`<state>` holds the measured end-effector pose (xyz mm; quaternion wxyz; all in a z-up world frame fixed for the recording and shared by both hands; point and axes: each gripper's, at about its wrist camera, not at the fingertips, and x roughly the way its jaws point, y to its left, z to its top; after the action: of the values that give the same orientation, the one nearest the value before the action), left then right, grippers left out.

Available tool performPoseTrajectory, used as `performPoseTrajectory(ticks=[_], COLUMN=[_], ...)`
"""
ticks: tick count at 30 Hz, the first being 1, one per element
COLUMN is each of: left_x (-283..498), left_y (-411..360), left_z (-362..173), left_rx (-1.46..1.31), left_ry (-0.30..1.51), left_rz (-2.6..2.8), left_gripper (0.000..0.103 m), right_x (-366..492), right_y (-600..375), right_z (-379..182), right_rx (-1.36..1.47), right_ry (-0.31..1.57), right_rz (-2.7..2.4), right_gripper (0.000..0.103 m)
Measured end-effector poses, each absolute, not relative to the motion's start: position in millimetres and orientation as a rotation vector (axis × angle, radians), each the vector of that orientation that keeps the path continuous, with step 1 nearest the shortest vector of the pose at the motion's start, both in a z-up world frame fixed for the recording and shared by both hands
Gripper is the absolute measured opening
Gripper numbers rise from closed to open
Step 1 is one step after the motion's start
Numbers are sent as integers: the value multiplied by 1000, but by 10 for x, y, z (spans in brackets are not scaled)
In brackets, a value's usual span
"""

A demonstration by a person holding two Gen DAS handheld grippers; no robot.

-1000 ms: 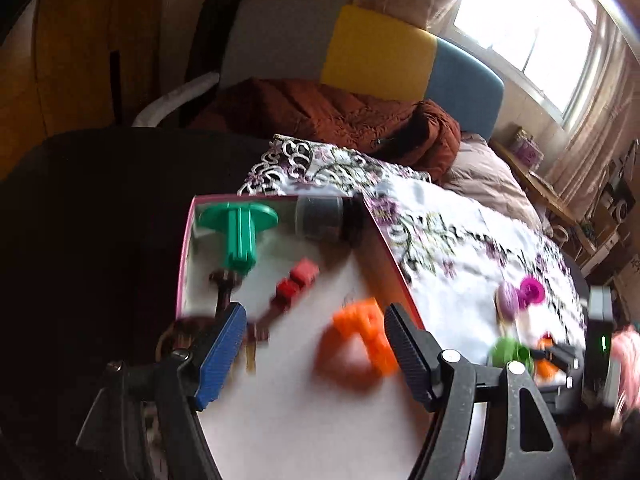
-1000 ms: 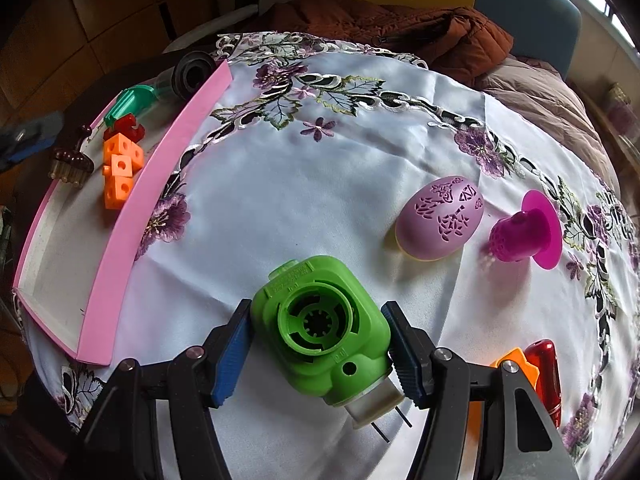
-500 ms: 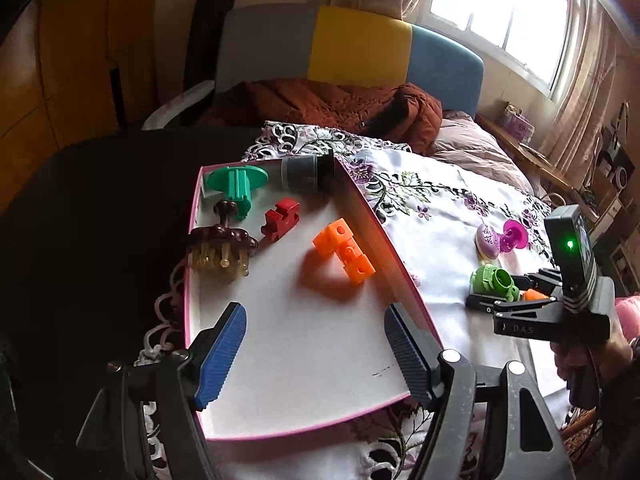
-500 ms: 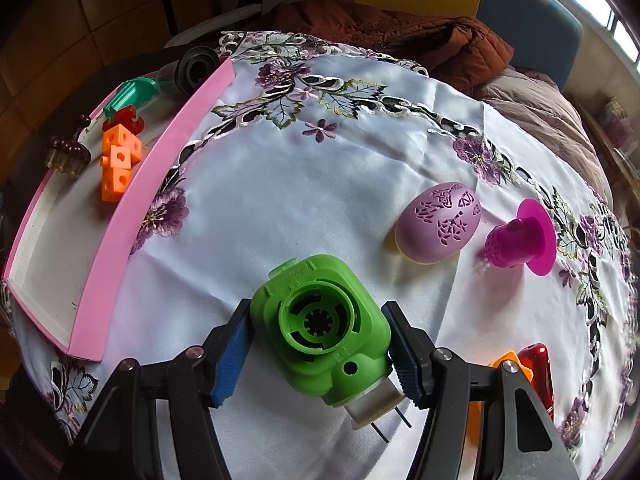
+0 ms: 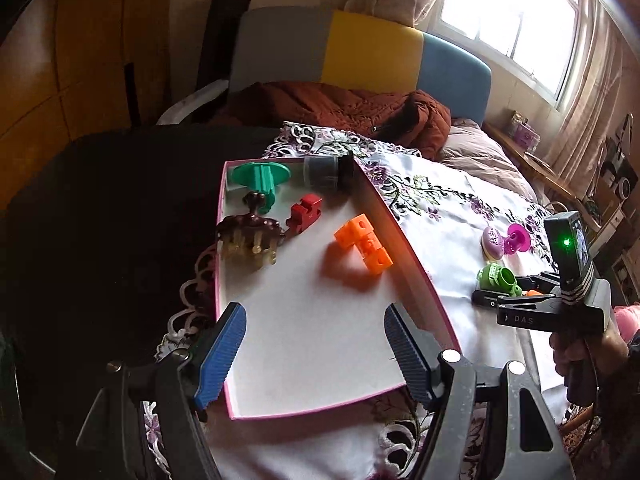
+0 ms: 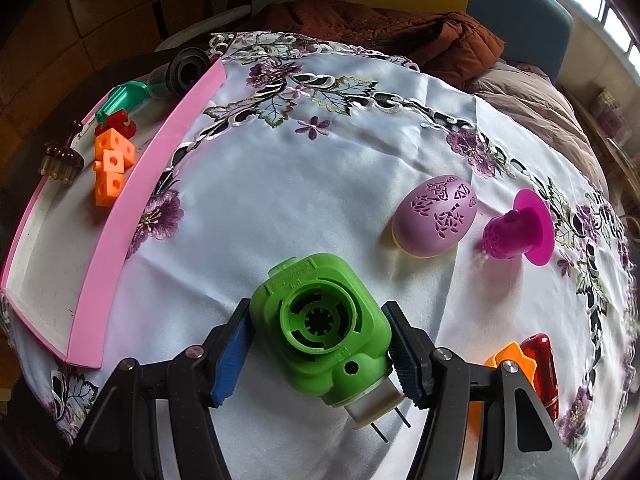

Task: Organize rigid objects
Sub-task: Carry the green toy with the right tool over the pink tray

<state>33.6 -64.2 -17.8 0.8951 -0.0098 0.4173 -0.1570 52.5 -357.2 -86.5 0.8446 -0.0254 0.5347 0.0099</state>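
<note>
A pink-rimmed tray (image 5: 400, 240) lies on the left of the flowered tablecloth. It holds orange linked cubes (image 5: 364, 246), a red block (image 5: 304, 210), a teal flanged peg (image 5: 260, 176), a grey cylinder (image 5: 326, 170) and a brown bristled piece (image 5: 248, 236). My left gripper (image 5: 312, 332) hangs open over the tray's bare near end, with nothing between its fingers. My right gripper (image 6: 318, 320) is shut on a green plug-shaped block (image 6: 320, 328), its pads pressing both sides, low over the cloth. The same green block (image 5: 496, 276) shows in the left wrist view.
On the cloth (image 6: 280, 208) to the right lie a lilac patterned egg (image 6: 434, 216) and a magenta flanged peg (image 6: 520, 224). A red piece (image 6: 542, 360) and an orange piece (image 6: 508, 360) sit beside the right finger. A brown jacket (image 5: 340, 108) and a chair lie beyond the table.
My left gripper has drawn back from the orange cubes toward the tray's near end, so the whole tray now shows. The right gripper and green block have stayed put.
</note>
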Motion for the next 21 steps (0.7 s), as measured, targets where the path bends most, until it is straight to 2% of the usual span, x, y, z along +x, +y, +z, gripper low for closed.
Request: performPoseTrajectory(ticks=[13, 21], left_x=[317, 349], left_y=[-248, 36], left_z=[-297, -355], left_rx=[-88, -138], left_ry=[888, 896], left_rz=[-275, -212], left_gripper=[73, 73], right_x=[480, 398], right_y=[-3468, -3121], right_z=[-800, -357], right_rx=[17, 37], right_ry=[1132, 1011], right_rz=[-94, -11], right_gripper=[64, 64])
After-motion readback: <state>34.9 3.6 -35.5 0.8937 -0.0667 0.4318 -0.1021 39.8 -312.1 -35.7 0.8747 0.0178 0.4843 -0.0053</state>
